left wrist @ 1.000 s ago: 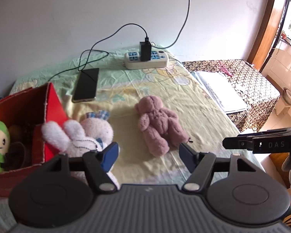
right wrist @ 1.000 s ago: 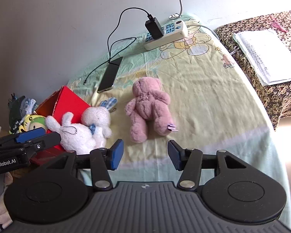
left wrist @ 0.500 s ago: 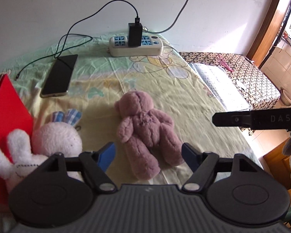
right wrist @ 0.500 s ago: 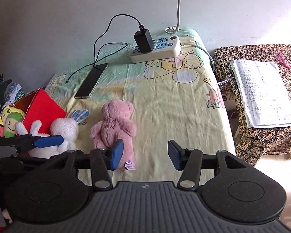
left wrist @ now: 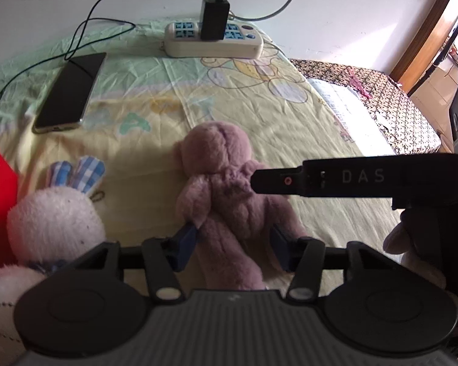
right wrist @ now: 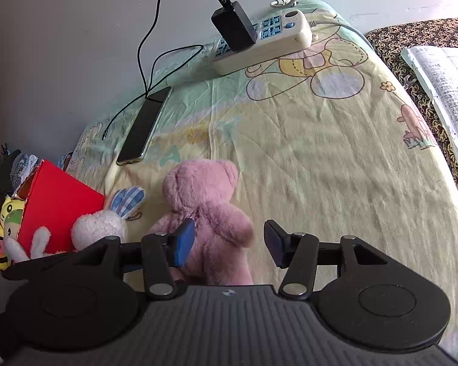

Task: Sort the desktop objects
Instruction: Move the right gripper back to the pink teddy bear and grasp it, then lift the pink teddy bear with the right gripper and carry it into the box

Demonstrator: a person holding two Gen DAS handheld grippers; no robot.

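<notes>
Your left gripper has its jaws set wide astride the lower body of the pink teddy bear, which lies face down on the bed; your right gripper hangs just above the bear with jaws wide and holding nothing. Beside the bear lie a white rabbit and a red box. Farther off lie a phone and a power strip.

Bright daylight from the right, sun patch on the wall; soft shadow left of the teddy bear, heavy fisheye bending at edges; corners dark, slightly soft focus
</notes>
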